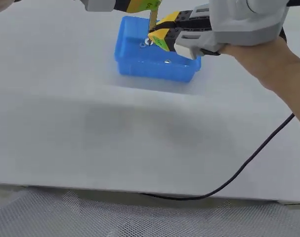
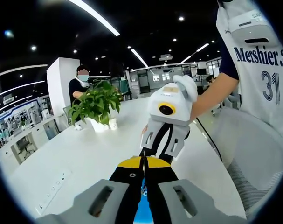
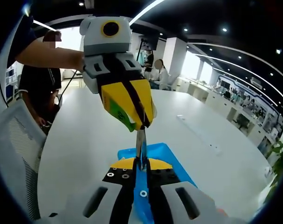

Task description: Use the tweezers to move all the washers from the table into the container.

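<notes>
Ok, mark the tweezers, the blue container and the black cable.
tweezers (image 3: 140, 144), right gripper view, the bare metal shaft.
blue container (image 1: 154, 70), head view, its front wall.
black cable (image 1: 258, 149), head view, its straight middle stretch.

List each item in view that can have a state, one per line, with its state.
Left gripper: shut on the thin metal tweezers.
Right gripper: shut on the tweezers lower down.
Tweezers: upright, held above the blue plastic container.
Container: open-topped, holding small metal washers.
Washers: lying inside the container.

Strip lights (image 2: 92, 16) cross a dark ceiling; a potted plant (image 2: 95, 105) stands on the white table (image 2: 85, 154).
</notes>
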Motion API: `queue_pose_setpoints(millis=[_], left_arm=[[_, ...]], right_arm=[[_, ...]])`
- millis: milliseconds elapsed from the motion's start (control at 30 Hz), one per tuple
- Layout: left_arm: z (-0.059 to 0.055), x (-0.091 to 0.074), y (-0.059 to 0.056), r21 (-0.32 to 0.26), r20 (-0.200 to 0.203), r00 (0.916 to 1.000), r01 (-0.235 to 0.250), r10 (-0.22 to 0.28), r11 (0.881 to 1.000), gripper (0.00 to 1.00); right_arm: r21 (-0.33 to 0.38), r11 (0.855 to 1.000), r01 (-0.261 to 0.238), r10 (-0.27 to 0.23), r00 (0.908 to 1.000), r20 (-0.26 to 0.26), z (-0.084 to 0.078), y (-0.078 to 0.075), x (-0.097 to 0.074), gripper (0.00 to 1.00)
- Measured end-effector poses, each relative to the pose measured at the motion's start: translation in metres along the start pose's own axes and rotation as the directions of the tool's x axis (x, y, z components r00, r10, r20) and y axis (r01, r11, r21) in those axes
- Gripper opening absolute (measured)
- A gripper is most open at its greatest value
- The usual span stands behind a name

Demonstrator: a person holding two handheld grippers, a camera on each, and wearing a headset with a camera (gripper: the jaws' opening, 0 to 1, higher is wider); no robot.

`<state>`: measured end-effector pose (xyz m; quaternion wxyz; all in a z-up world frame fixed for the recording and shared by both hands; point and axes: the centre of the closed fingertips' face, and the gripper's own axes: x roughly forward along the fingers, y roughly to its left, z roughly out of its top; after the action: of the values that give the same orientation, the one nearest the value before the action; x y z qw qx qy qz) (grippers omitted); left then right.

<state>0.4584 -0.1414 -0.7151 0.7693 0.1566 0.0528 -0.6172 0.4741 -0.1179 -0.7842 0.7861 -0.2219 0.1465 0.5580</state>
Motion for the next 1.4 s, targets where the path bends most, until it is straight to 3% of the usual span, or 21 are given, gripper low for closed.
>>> queue_pose_setpoints(millis=[200,333,367,600,700,767,833,867,933,1100,1267,1400], left_arm=[[-0.014,0.008,0.008,-0.029,-0.004,0.9999,-0.012,0.012,0.999,0.03],[-0.017,0.012,0.009,-0.035,-0.003,0.9999,-0.013,0.013,0.999,0.04],[-0.019,0.012,0.010,-0.034,-0.007,0.9998,-0.018,0.018,0.999,0.04],[-0.023,0.014,0.008,-0.042,-0.013,0.9997,-0.020,0.020,0.999,0.03],[-0.020,0.011,0.005,-0.042,-0.011,0.9997,-0.023,0.022,0.999,0.03],[-0.015,0.009,0.003,-0.033,-0.009,0.9997,-0.023,0.023,0.999,0.03],[-0.008,0.005,0.001,-0.023,-0.001,0.9996,-0.028,0.027,0.999,0.03],[-0.004,0.002,-0.001,-0.017,0.002,0.9995,-0.031,0.031,0.999,0.04],[0.002,-0.002,-0.005,-0.012,0.011,0.9993,-0.035,0.036,0.999,0.04],[0.010,-0.012,-0.019,-0.026,0.036,0.9980,-0.051,0.052,0.998,0.04],[0.008,-0.013,-0.039,-0.054,0.049,0.9976,-0.046,0.048,0.997,0.04],[0.011,-0.012,-0.056,-0.081,0.072,0.9971,-0.020,0.026,0.997,0.04]], right_arm=[[0.027,1.000,0.004,-0.003,0.9997,-0.025,-0.011,0.000,0.001,0.10],[0.040,0.999,0.010,-0.008,0.9995,-0.032,-0.009,0.003,-0.004,0.09],[0.041,0.999,0.008,-0.006,0.9992,-0.039,-0.010,0.005,-0.005,0.05],[0.053,0.999,0.014,-0.012,0.9993,-0.036,-0.006,0.007,-0.008,0.08],[0.055,0.998,0.014,-0.012,0.9993,-0.035,-0.005,0.007,-0.007,0.08],[0.059,0.996,0.072,-0.069,0.9964,-0.050,-0.022,-0.007,0.000,0.09],[0.072,0.996,0.054,-0.052,0.9983,-0.028,-0.017,-0.001,0.000,0.09],[0.076,0.995,0.067,-0.064,0.9973,-0.036,-0.016,-0.001,-0.004,0.09],[0.046,0.996,0.075,-0.075,0.9972,-0.003,-0.003,0.000,-0.008,0.09],[0.042,0.998,0.054,-0.055,0.9984,0.013,0.006,0.014,-0.015,0.10],[0.051,0.998,0.037,-0.038,0.9993,0.004,0.005,0.020,-0.014,0.12],[0.074,0.997,-0.010,0.007,0.9994,0.034,-0.002,0.032,-0.024,0.13]])
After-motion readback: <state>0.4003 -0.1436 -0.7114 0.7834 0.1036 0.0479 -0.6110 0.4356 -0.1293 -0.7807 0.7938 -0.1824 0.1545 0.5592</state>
